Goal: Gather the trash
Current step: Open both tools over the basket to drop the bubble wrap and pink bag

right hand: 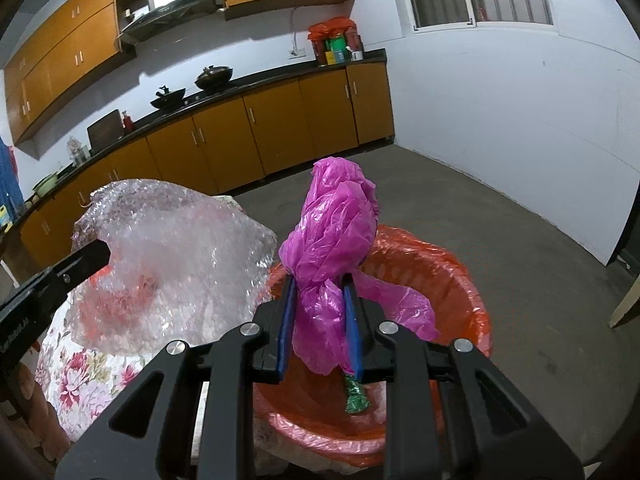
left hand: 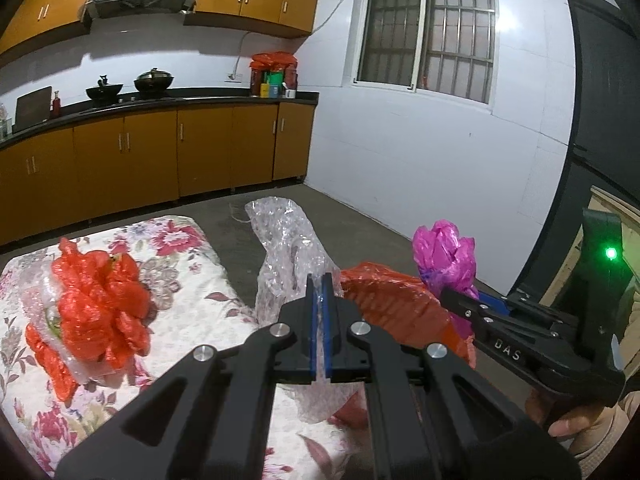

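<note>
The crumpled magenta plastic bag (right hand: pixel 334 236) stands up between the blue pads of the right gripper (right hand: pixel 319 322), which is clamped on its lower part directly above the bin lined with a red bag (right hand: pixel 452 276); a green wrapper (right hand: pixel 355 397) lies inside the bin. Beside it, the sheet of clear bubble wrap (left hand: pixel 288 252) is pinched between the nearly closed blue pads of the left gripper (left hand: pixel 320 320), over the right edge of the bench under a floral cloth (left hand: pixel 188 276), just beside the bin. A crumpled red plastic bag (left hand: pixel 96 308) lies with more bubble wrap near the bench's left edge.
</note>
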`<state>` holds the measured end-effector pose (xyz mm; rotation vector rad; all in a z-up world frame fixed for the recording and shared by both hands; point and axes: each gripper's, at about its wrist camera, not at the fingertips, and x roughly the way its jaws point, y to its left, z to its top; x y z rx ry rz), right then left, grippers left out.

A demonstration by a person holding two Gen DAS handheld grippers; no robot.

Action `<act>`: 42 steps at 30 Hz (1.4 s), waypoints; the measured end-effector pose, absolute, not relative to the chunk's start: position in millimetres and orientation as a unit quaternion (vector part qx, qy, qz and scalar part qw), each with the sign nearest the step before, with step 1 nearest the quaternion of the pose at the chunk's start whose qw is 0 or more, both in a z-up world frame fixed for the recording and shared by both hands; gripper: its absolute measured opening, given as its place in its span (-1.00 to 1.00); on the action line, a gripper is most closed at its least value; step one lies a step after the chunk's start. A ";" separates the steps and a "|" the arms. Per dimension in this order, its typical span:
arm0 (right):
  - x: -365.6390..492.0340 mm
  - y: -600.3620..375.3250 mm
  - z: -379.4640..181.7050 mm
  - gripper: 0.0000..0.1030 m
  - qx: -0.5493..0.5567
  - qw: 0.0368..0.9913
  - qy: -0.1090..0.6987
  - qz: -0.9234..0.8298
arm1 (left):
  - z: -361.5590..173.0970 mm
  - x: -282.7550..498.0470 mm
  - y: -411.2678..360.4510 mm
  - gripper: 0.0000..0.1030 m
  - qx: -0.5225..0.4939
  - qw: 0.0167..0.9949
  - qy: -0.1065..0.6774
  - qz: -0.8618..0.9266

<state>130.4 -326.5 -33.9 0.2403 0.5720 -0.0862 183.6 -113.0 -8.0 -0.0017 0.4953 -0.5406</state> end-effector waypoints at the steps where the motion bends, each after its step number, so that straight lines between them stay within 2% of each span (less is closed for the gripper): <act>1: 130.1 -328.1 -33.7 -0.55 0.120 0.951 0.281 -0.044 | -8.7 183.9 -116.5 -0.92 0.000 0.933 0.243 -0.267; 15: 135.5 -335.6 -36.1 -0.54 0.136 0.949 0.279 -0.056 | -17.6 193.5 -154.5 -0.93 -0.005 0.921 0.259 -0.292; 17: 134.7 -335.7 -36.9 -0.53 0.136 0.949 0.279 -0.056 | -20.1 195.6 -159.7 -0.91 -0.004 0.918 0.265 -0.294; 18: 134.4 -336.3 -37.0 -0.46 0.140 0.949 0.278 -0.055 | -22.2 196.9 -161.1 -0.89 -0.006 0.918 0.269 -0.291; 19: 132.6 -335.2 -37.7 -0.33 0.142 0.948 0.278 -0.057 | -24.1 198.6 -161.9 -0.74 -0.009 0.917 0.274 -0.291; 20: 132.0 -336.6 -38.4 -0.25 0.145 0.948 0.277 -0.059 | -26.4 199.9 -161.4 -0.47 -0.012 0.916 0.278 -0.289; 21: 131.3 -339.9 -39.3 -0.12 0.147 0.948 0.276 -0.061 | -29.4 200.8 -160.2 -0.33 -0.015 0.916 0.282 -0.284; 22: 129.8 -341.9 -40.3 -0.06 0.151 0.947 0.275 -0.063 | -31.9 201.0 -158.7 -0.21 -0.016 0.918 0.283 -0.278; 27: 124.7 -348.8 -42.8 -0.06 0.153 0.945 0.279 -0.075 | -39.3 203.0 -151.0 -0.15 -0.008 0.919 0.294 -0.261; 31: 123.3 -350.8 -40.8 -0.06 0.147 0.946 0.279 -0.079 | -40.9 202.1 -141.9 0.04 0.010 0.930 0.289 -0.229; 35: 122.4 -347.8 -37.7 -0.06 0.141 0.947 0.278 -0.076 | -42.3 203.3 -131.0 0.13 0.018 0.935 0.294 -0.197; 42: 125.1 -329.7 -35.1 -0.06 0.125 0.950 0.281 -0.059 | -46.3 205.3 -107.0 0.17 0.017 0.938 0.306 -0.162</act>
